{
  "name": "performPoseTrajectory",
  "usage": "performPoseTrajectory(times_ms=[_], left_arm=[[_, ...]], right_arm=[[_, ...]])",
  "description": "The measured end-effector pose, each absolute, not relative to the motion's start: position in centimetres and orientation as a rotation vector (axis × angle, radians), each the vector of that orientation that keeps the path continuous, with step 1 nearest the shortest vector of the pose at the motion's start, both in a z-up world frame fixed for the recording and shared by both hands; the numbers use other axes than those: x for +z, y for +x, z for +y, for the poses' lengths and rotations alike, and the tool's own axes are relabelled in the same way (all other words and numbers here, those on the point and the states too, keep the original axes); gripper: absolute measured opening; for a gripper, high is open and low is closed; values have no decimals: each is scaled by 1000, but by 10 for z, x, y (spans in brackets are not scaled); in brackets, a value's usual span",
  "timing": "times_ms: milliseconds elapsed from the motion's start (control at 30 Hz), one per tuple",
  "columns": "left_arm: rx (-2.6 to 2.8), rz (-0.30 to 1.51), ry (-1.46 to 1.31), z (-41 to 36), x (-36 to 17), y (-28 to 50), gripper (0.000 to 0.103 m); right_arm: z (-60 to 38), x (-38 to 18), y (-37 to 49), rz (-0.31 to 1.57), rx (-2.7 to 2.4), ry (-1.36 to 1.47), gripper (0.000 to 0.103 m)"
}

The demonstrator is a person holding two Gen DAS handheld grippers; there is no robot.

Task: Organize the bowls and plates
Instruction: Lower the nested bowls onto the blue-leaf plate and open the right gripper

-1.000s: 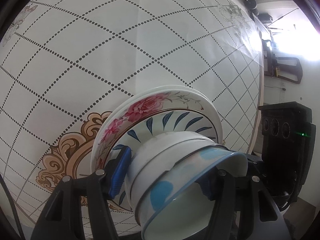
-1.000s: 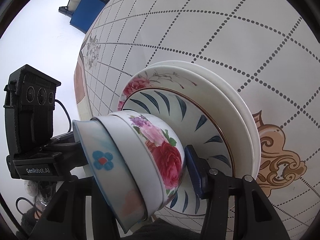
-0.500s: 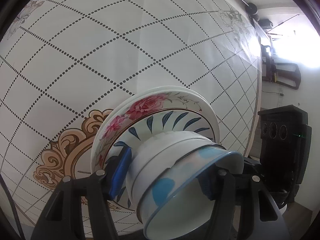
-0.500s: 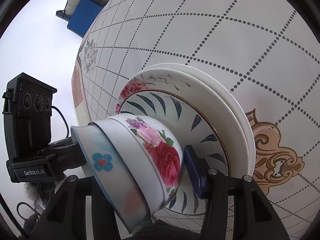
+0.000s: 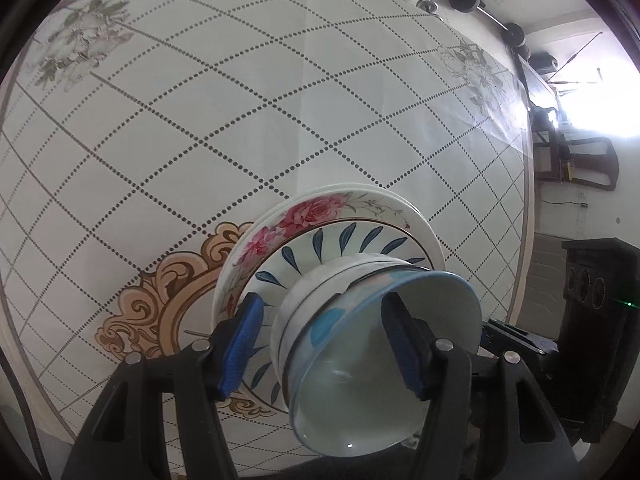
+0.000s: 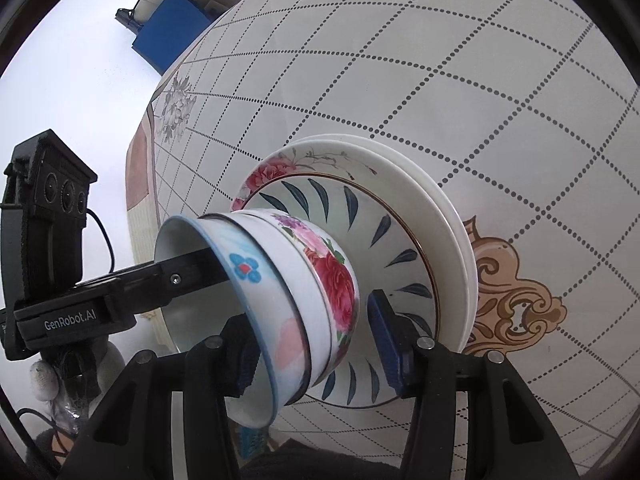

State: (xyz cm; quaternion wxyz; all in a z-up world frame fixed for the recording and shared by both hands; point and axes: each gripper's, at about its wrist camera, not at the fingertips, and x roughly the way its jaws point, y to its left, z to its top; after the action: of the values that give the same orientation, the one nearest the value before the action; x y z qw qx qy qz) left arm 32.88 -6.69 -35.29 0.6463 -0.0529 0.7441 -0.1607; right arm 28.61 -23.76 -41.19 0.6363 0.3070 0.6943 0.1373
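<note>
A stack of plates sits on the patterned table: a blue-leaf plate on a rose plate and plain white plates. Nested bowls stand on it, a rose bowl under a blue-rimmed bowl. My left gripper straddles the bowls, one finger inside the blue-rimmed bowl, one outside. My right gripper straddles the stack from the other side, jaws apart. The left gripper's finger also shows in the right wrist view, inside the bowl.
The round table has a dotted diamond cloth with a tan ornament beside the plates. A blue box and chairs stand beyond the table edge.
Both grippers have drawn back from the bowls a little. The jaws look wider around the stack. The plates and bowls have stayed in place.
</note>
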Motion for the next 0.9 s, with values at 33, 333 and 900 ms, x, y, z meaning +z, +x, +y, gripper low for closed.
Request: performPoseTrajectory(times_ms=[33, 333, 900], left_arm=[[-353, 1670, -92, -67, -347, 326, 58], [-268, 1486, 65, -65, -297, 299, 58], [-201, 1260, 127, -46, -223, 245, 69]], right_arm=[[-237, -408, 285, 1582, 305, 675, 53], [-232, -361, 263, 1524, 189, 471, 53], [-225, -263, 199, 1362, -10, 276, 72]])
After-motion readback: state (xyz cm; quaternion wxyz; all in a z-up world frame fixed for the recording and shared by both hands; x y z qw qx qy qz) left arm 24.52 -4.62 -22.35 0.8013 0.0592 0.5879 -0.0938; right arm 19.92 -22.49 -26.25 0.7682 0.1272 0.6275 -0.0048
